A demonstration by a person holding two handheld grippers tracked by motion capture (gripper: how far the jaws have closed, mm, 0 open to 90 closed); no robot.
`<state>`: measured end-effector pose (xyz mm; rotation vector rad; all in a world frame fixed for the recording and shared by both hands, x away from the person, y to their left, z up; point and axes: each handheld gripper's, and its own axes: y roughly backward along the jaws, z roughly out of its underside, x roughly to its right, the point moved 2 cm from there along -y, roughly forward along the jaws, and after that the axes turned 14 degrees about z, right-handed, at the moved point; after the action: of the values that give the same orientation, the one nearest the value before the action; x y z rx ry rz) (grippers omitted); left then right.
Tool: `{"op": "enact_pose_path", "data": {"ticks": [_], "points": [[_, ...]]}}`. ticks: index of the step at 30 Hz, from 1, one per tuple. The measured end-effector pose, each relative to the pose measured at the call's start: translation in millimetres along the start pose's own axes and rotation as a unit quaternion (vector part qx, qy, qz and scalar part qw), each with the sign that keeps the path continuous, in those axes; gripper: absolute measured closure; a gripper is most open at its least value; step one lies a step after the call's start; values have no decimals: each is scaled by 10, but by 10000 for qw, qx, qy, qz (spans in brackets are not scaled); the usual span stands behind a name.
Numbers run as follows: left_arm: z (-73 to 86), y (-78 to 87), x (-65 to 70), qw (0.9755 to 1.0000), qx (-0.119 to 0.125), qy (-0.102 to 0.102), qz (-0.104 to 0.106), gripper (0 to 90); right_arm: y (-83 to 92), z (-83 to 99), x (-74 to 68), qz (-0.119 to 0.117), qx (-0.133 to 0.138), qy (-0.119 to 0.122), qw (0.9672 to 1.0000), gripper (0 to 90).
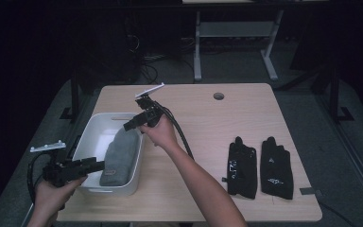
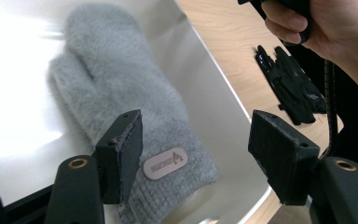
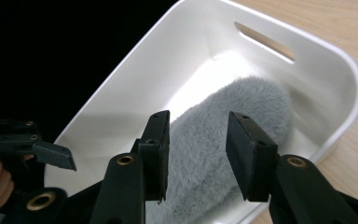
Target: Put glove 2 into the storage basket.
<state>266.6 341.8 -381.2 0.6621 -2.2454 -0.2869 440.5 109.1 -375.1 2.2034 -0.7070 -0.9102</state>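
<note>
A grey fluffy mitten (image 1: 120, 156) lies in a white bin (image 1: 97, 123) at the table's left side, cuff toward the near end. My left gripper (image 1: 99, 165) is at the bin's near corner. In the left gripper view it (image 2: 196, 135) is open: one pad hangs over the mitten's (image 2: 121, 93) cuff, the other outside the bin's wall (image 2: 223, 93), and neither presses on anything. My right gripper (image 1: 128, 125) hovers above the bin's far right rim. In the right gripper view it (image 3: 198, 140) is open, with the mitten (image 3: 242, 102) below the empty gap.
A pair of black gloves (image 1: 257, 165) lies flat on the wooden table's right half, also seen as black gloves (image 2: 289, 84) beyond the bin. The bin's far wall (image 3: 205, 42) has a handle slot. A cable hole (image 1: 218, 96) sits near the table's back edge.
</note>
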Motion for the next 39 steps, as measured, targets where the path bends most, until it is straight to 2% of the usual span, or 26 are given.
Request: {"op": "enact_pose_path", "data": {"ticks": [6, 13, 27, 39], "points": [[-53, -33, 55, 10000, 3, -55, 64, 345, 144, 2, 46, -206, 135, -97, 9996, 565], [-106, -97, 114, 9999, -33, -127, 102, 338, 307, 18, 111, -328, 250, -142, 9990, 536], [-206, -267, 237, 9995, -111, -225, 175, 308, 567, 124, 275, -470, 423, -214, 9978, 493], [-287, -447, 358, 9988, -179, -354, 297, 303, 814, 218, 421, -501, 533, -224, 9971, 476]]}}
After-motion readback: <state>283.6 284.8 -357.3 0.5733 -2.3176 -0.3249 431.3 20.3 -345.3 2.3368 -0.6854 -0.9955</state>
